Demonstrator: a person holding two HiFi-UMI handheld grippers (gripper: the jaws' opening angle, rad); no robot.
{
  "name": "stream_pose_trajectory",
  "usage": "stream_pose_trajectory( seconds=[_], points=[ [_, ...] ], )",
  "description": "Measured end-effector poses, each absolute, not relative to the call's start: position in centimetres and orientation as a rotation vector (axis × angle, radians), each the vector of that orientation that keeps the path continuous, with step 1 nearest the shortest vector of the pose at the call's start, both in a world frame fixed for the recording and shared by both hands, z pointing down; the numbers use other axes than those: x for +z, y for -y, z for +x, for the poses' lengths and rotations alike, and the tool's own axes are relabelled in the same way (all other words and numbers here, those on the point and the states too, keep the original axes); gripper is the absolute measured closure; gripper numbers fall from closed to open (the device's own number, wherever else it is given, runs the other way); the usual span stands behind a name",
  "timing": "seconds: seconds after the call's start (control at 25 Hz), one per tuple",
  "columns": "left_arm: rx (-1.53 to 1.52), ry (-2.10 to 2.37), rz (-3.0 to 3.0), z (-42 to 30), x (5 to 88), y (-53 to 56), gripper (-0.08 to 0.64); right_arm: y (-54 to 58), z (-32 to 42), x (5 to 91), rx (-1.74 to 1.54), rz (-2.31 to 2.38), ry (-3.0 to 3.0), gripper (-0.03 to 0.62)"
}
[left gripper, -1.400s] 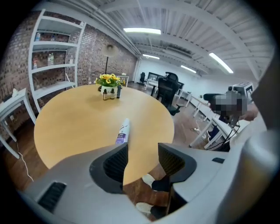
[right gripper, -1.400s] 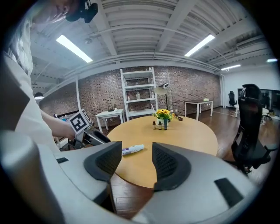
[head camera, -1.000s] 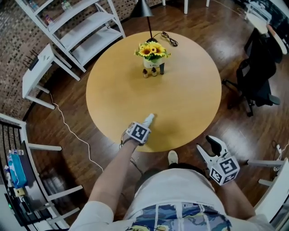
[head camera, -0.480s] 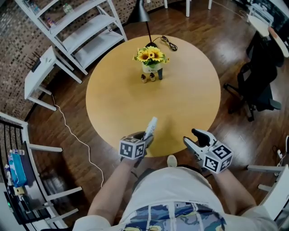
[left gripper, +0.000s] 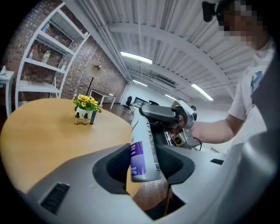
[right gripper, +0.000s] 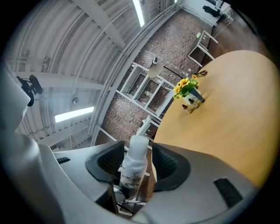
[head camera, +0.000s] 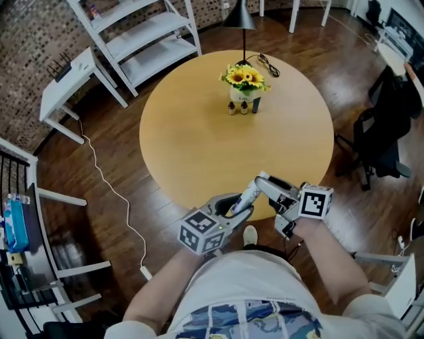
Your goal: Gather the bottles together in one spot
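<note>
White bottle (head camera: 248, 194), clamped between left gripper (head camera: 233, 206) jaws

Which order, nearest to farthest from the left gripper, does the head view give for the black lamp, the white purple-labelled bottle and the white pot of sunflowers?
1. White purple-labelled bottle: in the left gripper's jaws.
2. White pot of sunflowers: far side of the round wooden table.
3. Black lamp: behind the sunflowers.

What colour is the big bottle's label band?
Purple, on the tall white plastic bottle; best in the left gripper view.
</note>
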State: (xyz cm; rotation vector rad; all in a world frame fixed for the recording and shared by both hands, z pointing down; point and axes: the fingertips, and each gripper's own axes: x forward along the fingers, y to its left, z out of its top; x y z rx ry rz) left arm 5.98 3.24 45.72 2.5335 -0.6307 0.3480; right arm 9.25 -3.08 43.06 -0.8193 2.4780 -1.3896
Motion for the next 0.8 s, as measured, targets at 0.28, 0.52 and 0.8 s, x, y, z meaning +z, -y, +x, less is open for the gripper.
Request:
stream_pose_trajectory(
  seconds=[0.28, 0.52, 0.8],
  points=[
    [0.393, 0.564, 2.627, 2.6, 45.9, -7.9, 0.370, -2.1, 4.6, 40.1, -1.302, -0.726, -2.578, 0.472],
    [0.437, 0.570, 2.619, -1.1, 46.4, -9.7, 0.345, -4.0, 5.9, 38.7, -1.009, -0.999, -2.739, 0.471],
    [0.457, 0.759, 2.408, -7.5, 48.4, -8.8, 0.345, 0.6, 12.1, 39.9, -0.613, -1.502, -2.893, 0.471]
  ],
)
